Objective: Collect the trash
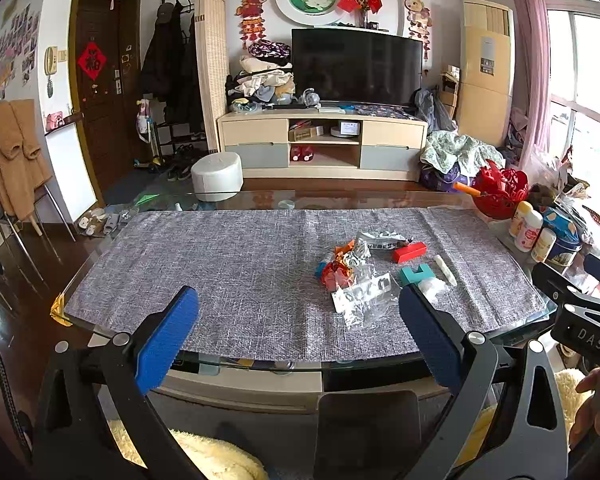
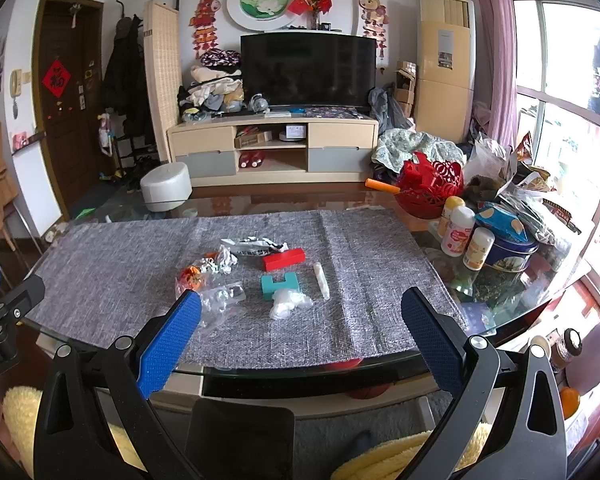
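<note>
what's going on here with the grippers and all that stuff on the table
A person holds two handheld grippers at the near edge of a table covered by a grey cloth. The left gripper and right gripper are both open and empty. Nothing is picked up yet. On the cloth lie crumpled wrappers, clear plastic packaging, a white wad, a red block and a teal block.

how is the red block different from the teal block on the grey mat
The red block is a plain long bar; the teal block is shorter, with a notch cut into its top, like a U. The red block lies farther from the grippers, next to a silver wrapper; the teal block sits nearer, with a crumpled white plastic piece against its near side. Both rest on the grey mat, untouched.
</note>
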Motion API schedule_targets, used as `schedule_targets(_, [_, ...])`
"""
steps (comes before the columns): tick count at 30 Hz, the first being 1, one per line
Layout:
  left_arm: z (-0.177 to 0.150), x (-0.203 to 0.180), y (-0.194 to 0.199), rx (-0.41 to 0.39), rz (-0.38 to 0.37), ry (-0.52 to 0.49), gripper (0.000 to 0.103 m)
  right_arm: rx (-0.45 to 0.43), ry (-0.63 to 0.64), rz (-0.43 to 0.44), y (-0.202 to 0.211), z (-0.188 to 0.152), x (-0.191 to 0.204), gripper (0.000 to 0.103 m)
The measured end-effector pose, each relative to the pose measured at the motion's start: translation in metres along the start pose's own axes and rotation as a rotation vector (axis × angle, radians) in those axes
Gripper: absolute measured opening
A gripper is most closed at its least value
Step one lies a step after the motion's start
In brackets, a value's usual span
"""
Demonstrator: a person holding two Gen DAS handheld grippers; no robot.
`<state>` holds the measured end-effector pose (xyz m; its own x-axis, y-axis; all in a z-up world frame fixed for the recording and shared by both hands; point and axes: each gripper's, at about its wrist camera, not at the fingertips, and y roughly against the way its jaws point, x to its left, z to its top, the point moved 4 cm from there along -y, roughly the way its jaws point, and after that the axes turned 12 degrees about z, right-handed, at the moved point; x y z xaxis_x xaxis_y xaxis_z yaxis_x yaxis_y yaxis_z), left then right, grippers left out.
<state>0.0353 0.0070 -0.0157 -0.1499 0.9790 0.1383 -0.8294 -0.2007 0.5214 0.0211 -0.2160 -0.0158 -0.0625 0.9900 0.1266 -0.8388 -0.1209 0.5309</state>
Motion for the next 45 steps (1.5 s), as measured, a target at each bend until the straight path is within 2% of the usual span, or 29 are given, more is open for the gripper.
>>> schedule_targets(8, [0.0,0.0,0.0,0.003,0.002,0.0,0.095,0.002,-0.004,-0.007,0.001,0.0,-0.003,0.1])
schedule_targets(14, [-0.005,-0.004,-0.008,0.036,0.013,-0.015,0.095,0.042,-0.022,-0.006,-0.015,-0.005,-0.013,0.1])
schedule_targets(26, [-0.028,-0.021,-0.073,0.161,0.002,-0.089,0.095,0.212,-0.092,0.024,-0.086,-0.037,-0.041,0.1])
schedule_targets(33, [-0.047,-0.036,-0.126,0.262,-0.031,-0.129,0.095,0.303,-0.116,0.079,-0.138,-0.05,-0.045,0.1])
schedule_targets(36, [-0.053,-0.047,-0.149,0.289,-0.047,-0.173,0.094,0.337,-0.108,0.089,-0.165,-0.049,-0.044,0.088])
schedule_targets(38, [-0.054,-0.054,-0.163,0.301,-0.061,-0.194,0.088,0.352,-0.113,0.099,-0.18,-0.05,-0.046,0.08])
schedule_targets(40, [-0.053,-0.06,-0.174,0.318,-0.087,-0.19,0.083,0.363,-0.121,0.11,-0.191,-0.05,-0.048,0.076])
schedule_targets(45, [-0.052,-0.084,-0.194,0.355,-0.16,-0.202,0.079,0.381,-0.129,0.132,-0.219,-0.047,-0.047,0.075])
